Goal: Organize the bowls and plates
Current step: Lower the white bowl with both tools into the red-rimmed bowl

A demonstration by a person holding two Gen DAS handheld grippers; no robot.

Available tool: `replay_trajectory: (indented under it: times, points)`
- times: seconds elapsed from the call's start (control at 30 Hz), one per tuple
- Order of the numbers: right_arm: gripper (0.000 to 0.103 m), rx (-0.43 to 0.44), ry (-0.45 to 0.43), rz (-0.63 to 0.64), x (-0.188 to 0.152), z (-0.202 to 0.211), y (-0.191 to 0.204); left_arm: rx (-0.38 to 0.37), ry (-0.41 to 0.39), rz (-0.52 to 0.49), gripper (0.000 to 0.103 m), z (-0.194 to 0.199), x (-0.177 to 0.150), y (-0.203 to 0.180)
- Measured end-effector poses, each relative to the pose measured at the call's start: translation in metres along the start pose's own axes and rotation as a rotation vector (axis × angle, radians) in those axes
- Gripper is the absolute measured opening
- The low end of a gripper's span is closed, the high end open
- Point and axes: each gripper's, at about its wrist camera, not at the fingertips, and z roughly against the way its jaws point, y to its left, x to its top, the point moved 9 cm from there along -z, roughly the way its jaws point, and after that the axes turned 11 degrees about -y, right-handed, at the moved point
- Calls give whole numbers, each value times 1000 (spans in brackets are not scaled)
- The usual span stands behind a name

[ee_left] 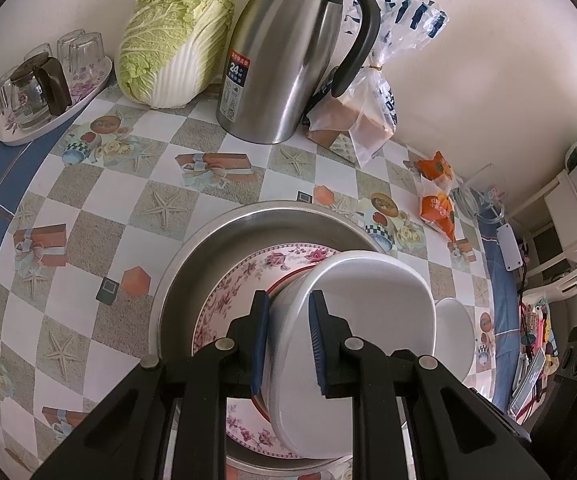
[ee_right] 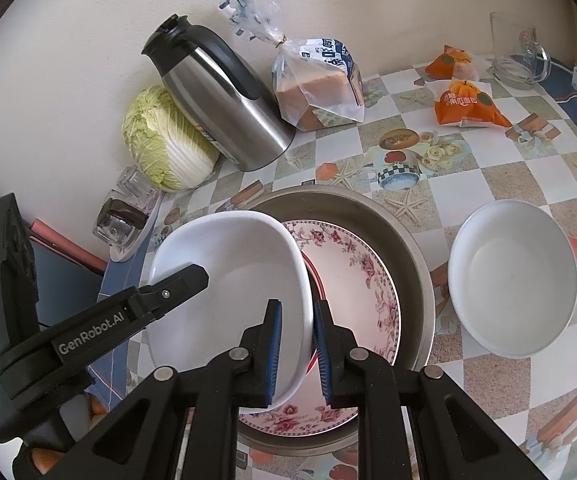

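This is a home dining or kitchen corner. The surface wears a checked plastic cloth printed with starfish, teacups and gift boxes, pushed against a plain cream wall. On it stand a brushed-steel vacuum jug with a black handle, a whole pale-green napa cabbage, a clear bag of sliced bread, orange snack packets and upturned drinking glasses on a flowered oval tray.

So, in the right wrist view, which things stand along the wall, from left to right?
Napa cabbage → steel thermos jug → bagged bread loaf → orange snack packets → glass mug.
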Motion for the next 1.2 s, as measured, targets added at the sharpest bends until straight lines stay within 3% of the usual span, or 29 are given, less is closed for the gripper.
replay_trajectory:
  times: [0.87,1.1,1.2]
  points:
    - [19,-2,-7,12,3,4,1,5,-10,14,19,5,3,4]
    - [19,9,-26,11,8,11,4,-5,-43,6,24,20,12,0]
    - [19,8,-40,17,11,17,5,-5,-60,-1,30,27,17,-2]
